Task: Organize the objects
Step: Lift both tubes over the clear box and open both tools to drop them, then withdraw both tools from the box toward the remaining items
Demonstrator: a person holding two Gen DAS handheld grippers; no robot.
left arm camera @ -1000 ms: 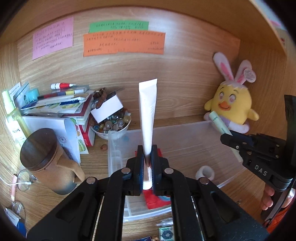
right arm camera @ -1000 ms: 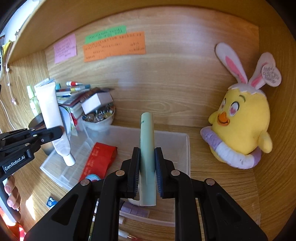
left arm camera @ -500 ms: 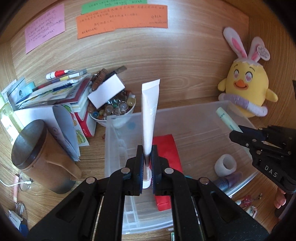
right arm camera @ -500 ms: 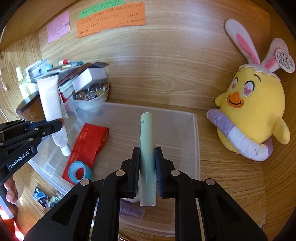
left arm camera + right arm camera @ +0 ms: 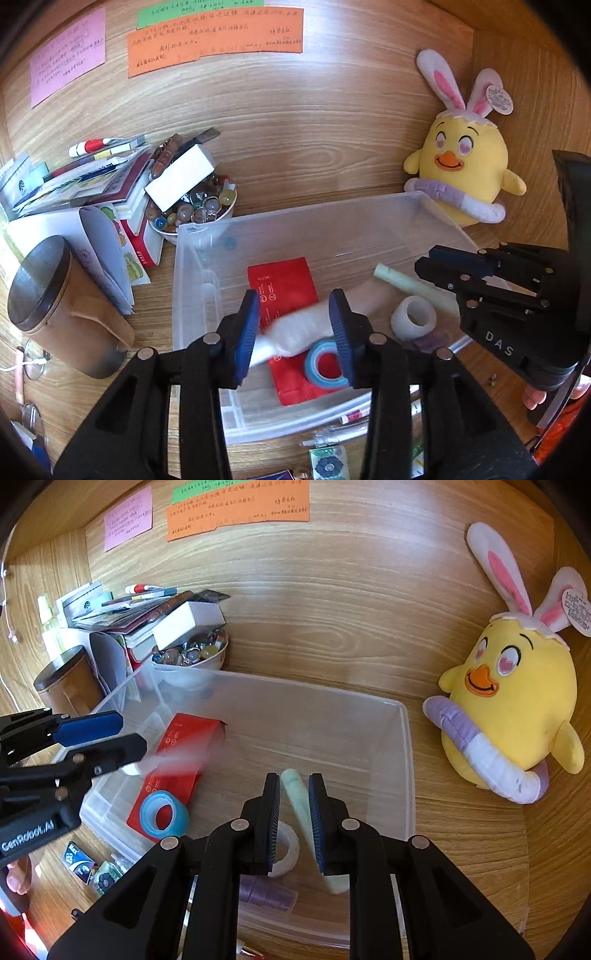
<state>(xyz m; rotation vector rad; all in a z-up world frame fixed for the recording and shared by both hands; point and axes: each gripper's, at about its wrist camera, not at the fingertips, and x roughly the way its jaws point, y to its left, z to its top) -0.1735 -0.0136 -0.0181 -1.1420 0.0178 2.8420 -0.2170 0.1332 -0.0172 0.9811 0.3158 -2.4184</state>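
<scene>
A clear plastic bin [image 5: 192,258] [image 5: 406,738] stands on the wooden desk. My left gripper [image 5: 295,332] is open above it; a white tube [image 5: 299,328], blurred with motion, is dropping between its jaws onto a red packet [image 5: 284,284]. My right gripper [image 5: 293,812] is open over the bin; a pale green tube [image 5: 299,797] slants loose between its jaws and shows in the left wrist view [image 5: 406,282]. The bin also holds a blue tape roll [image 5: 325,363], a white tape roll [image 5: 413,317] and a purple item [image 5: 266,893].
A yellow chick plush [image 5: 513,716] sits right of the bin. A bowl of marbles [image 5: 192,214] under a white box [image 5: 181,181], stacked books [image 5: 92,177] and a lidded wooden mug [image 5: 55,306] stand to the left. Small items [image 5: 88,864] lie at the bin's front.
Both grippers tipped down over the bin and opened. The white tube left the left gripper's hold and is falling; the green tube is loose between the right jaws.
</scene>
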